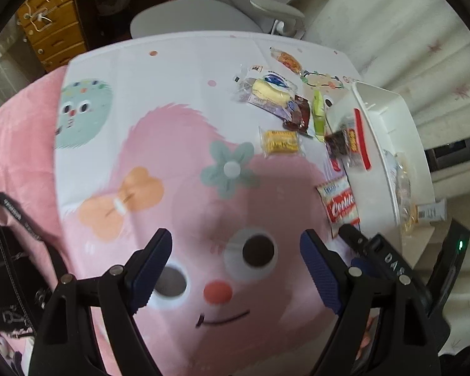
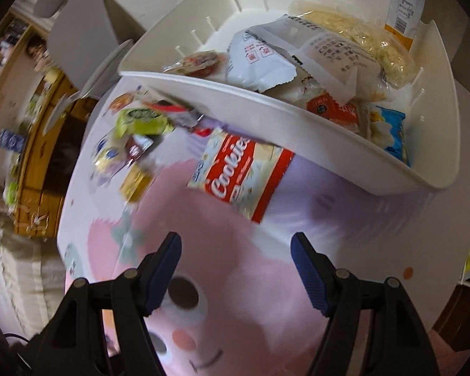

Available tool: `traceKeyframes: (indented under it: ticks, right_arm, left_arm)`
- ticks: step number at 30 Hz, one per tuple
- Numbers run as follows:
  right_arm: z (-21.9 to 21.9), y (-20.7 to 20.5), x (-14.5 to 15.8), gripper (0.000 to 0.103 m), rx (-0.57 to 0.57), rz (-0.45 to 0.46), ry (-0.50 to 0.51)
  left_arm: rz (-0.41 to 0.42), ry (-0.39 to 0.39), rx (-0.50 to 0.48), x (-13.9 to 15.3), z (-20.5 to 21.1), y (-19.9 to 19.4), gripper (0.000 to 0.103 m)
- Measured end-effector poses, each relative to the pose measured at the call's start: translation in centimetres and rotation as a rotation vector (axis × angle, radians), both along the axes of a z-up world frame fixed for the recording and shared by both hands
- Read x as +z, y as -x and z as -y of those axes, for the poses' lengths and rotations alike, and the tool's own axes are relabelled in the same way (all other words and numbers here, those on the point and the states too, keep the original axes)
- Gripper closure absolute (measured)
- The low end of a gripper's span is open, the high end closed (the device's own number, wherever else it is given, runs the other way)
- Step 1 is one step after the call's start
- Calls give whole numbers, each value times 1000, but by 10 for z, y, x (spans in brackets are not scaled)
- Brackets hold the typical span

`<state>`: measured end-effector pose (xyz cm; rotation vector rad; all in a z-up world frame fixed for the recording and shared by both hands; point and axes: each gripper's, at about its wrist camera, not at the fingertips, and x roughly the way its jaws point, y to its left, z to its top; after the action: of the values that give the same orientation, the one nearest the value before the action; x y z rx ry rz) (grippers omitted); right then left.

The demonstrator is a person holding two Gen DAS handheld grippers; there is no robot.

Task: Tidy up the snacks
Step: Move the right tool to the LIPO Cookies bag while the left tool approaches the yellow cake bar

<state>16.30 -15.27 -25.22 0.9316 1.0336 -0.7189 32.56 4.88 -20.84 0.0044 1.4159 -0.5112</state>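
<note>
A white basket (image 2: 266, 109) holds several snack packets; it also shows in the left wrist view (image 1: 379, 144) at the right. A red Cookies packet (image 2: 241, 175) lies on the cartoon cloth against the basket's near wall, also seen from the left (image 1: 340, 205). Loose snacks lie beyond: a yellow packet (image 1: 280, 141), a cake in clear wrap (image 1: 269, 92), a dark red packet (image 1: 299, 114), a green packet (image 1: 318, 114). My left gripper (image 1: 235, 252) is open and empty above the cloth. My right gripper (image 2: 236, 255) is open and empty, just short of the Cookies packet.
The pink and white cartoon cloth (image 1: 178, 131) covers the table. A grey office chair (image 1: 197, 18) stands behind it, with a wooden drawer unit (image 1: 56, 28) at the back left. A black bag (image 1: 9, 266) sits at the left on a pink blanket.
</note>
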Motion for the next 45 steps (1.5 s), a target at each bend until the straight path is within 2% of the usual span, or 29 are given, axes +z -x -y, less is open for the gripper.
traceKeyframes:
  ticks: [9, 22, 28, 34, 39, 45]
  right_arm:
    - [4, -18, -16, 30, -60, -12, 59]
    - [29, -33, -26, 30, -146, -29, 103]
    - [35, -44, -31, 30, -128, -44, 118]
    - [28, -62, -32, 29, -81, -97, 180]
    - [25, -79, -36, 20, -41, -130, 234]
    - [16, -99, -39, 17, 8, -185, 284]
  left_arm:
    - [-115, 4, -16, -41, 45, -43, 20]
    - [-129, 7, -70, -63, 98, -65, 22]
    - [-142, 1, -75, -72, 114, -74, 23]
    - [-165, -30, -79, -85, 126, -81, 23]
    - [-178, -55, -88, -94, 138, -86, 27]
    - [-166, -112, -113, -97, 154, -88, 31]
